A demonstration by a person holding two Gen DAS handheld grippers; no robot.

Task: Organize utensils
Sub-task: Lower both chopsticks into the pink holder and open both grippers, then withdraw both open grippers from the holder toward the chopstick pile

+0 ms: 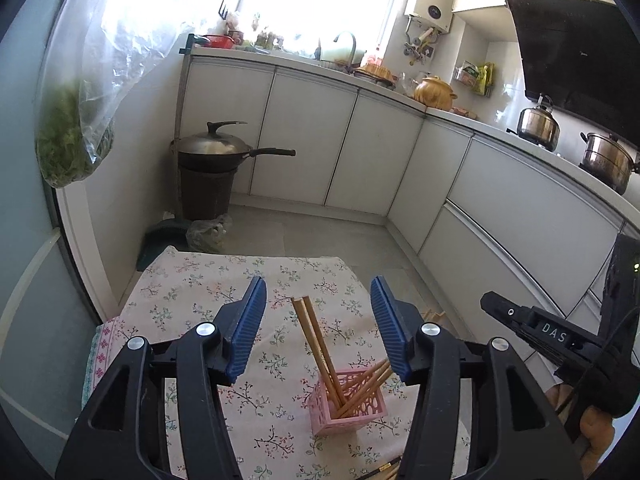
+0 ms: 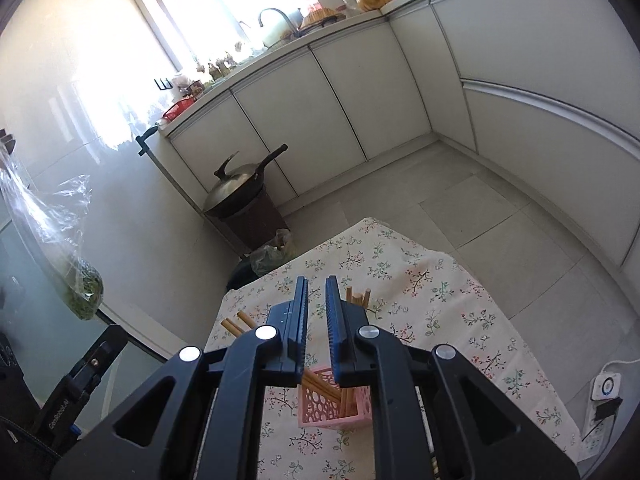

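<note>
A pink openwork holder [image 1: 347, 404] stands on the floral tablecloth [image 1: 188, 292] and holds several wooden chopsticks [image 1: 316, 340] that lean out of it. My left gripper [image 1: 318, 300] is open and empty above and just behind the holder. More chopstick ends [image 1: 386, 470] lie at the cloth's near edge. In the right wrist view the holder [image 2: 334, 404] sits below my right gripper [image 2: 317, 300], whose jaws stand a narrow gap apart with nothing between them. Chopstick tips [image 2: 236, 322] show on both sides of its fingers. The right gripper's body [image 1: 560, 336] shows at the right of the left wrist view.
The small table stands in a kitchen with white cabinets [image 1: 304, 140]. A wok on a dark bin [image 1: 212, 168] stands by the wall. A plastic bag of greens [image 1: 76, 148] hangs at the left. A white power strip [image 2: 606, 390] lies on the floor at the right.
</note>
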